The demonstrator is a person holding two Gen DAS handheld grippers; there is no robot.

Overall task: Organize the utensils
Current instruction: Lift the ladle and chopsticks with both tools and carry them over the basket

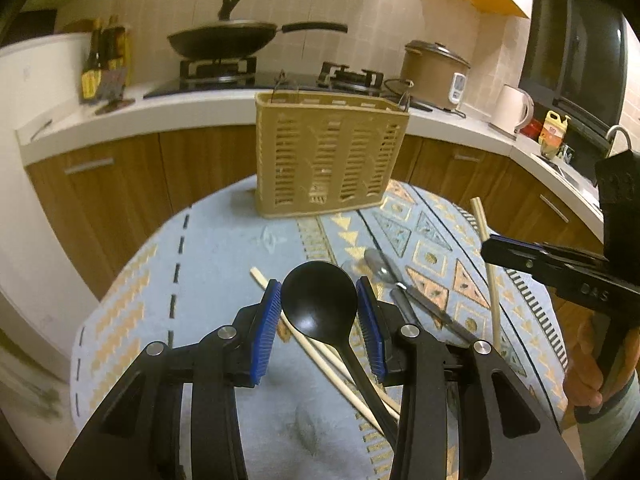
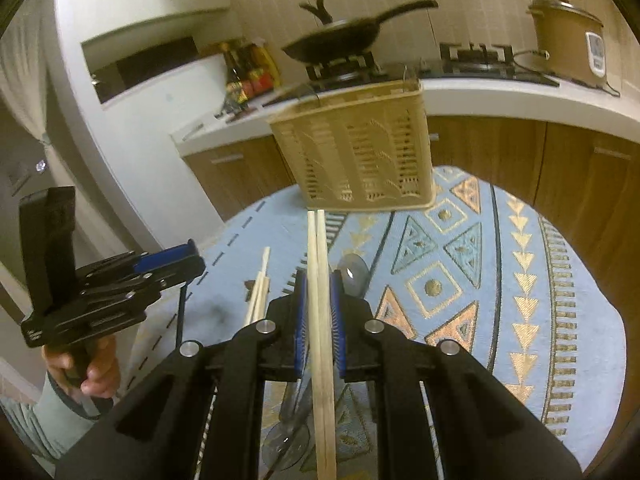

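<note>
Black spoon in left gripper, chopsticks in right gripper.

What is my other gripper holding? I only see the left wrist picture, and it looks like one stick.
Observer: Two chopsticks, side by side, clamped between the right gripper's blue pads.
Operator: Where do they point?
Observer: Toward the tan basket, tips ending just short of its base in the right wrist view.
Operator: Who holds the gripper with my black spoon?
Observer: A hand in a pale sleeve grips the handle under the left gripper.
</note>
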